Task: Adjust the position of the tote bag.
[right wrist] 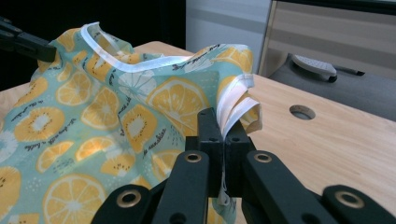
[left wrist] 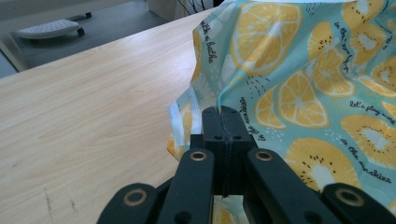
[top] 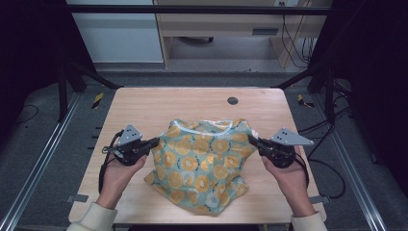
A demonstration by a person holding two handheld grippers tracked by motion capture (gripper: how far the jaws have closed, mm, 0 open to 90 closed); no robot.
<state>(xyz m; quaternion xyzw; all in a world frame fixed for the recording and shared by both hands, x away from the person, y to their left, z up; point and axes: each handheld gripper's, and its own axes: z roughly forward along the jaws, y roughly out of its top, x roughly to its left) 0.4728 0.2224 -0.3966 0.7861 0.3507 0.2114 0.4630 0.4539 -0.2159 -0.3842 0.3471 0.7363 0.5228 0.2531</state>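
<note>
Now both grippers, left gripper (top: pixel 153 142) and right gripper (top: pixel 253 140), have jaws clamped on opposite edges of the lemon-print garment (top: pixel 202 163), lifted partly off the tabletop (top: pixel 144 103); uneven pulling could slip a thin hem free.

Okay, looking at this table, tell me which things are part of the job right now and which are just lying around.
In the job:
- lemon-print cloth, lying bunched on the table
- left gripper, shut on the cloth's left edge
- right gripper, shut on its white-trimmed right edge

Just lying about:
- wooden table with its round cable hole
- white flat device on the floor beyond
</note>
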